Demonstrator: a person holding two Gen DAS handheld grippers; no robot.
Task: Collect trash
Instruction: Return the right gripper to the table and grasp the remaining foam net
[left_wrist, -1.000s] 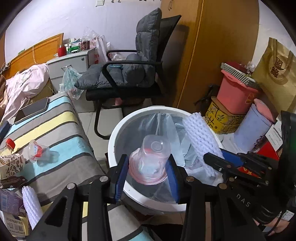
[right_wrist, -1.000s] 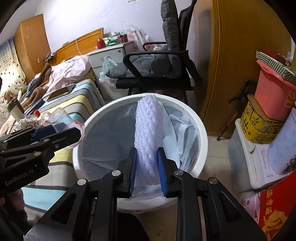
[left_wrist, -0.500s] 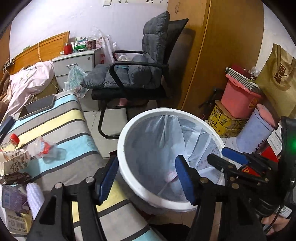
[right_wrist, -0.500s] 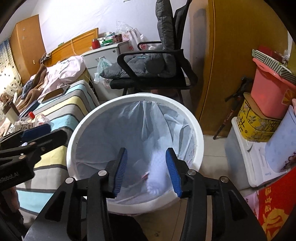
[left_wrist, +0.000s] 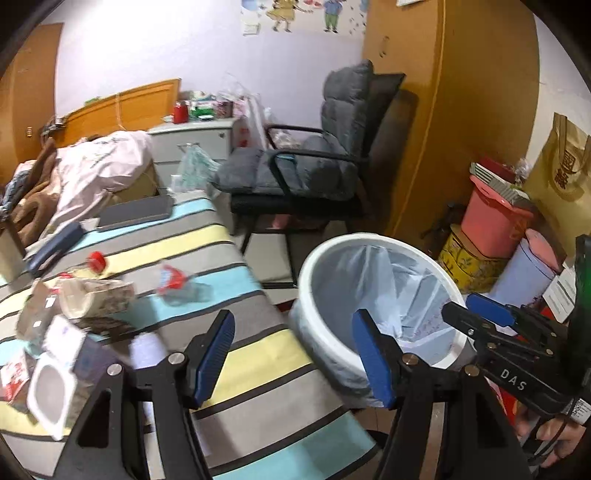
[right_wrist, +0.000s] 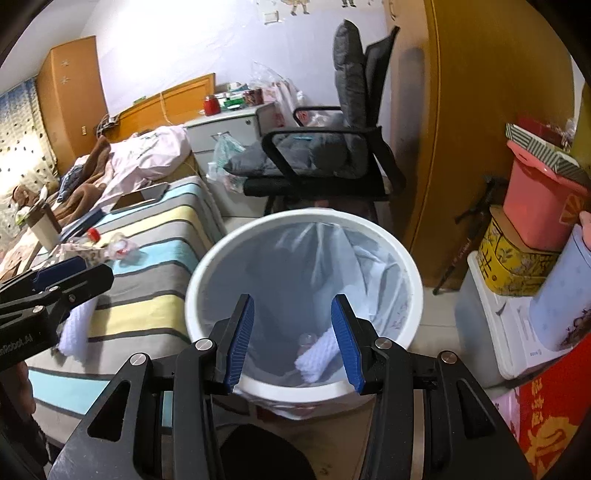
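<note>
Two pieces of trash are now seen at the bottom of the round white plastic bin lined with a pale translucent bag (right_wrist: 388, 240): a white foam-mesh sleeve (right_wrist: 319, 354) and a clear plastic cup (right_wrist: 306, 338), both lying directly below the right tool (right_wrist: 293, 338). One second ago the sleeve was clamped in that tool and the cup was clamped in the left tool (left_wrist: 291, 360); both have since been released and dropped. Each tool is now empty, with its blue pads spread wide apart.

The right tool is held above the near rim of the bin. The left tool has been swung away, so that the bin is now ahead and to its right, and the striped cloth-covered surface (left_wrist: 258, 354) is ahead and to its left.

More trash is left on that surface, ahead-left of the left tool: a crumpled clear bottle with a red label (left_wrist: 171, 280), a small bottle with a red cap (left_wrist: 96, 260), a patterned paper carton (left_wrist: 99, 297), a white plastic tray (left_wrist: 48, 389) and another white foam-mesh sleeve (right_wrist: 75, 326). By this judgement one deposit is finished and the task is only partly done; another pickup from the surface appears to be the step in hand.
</note>
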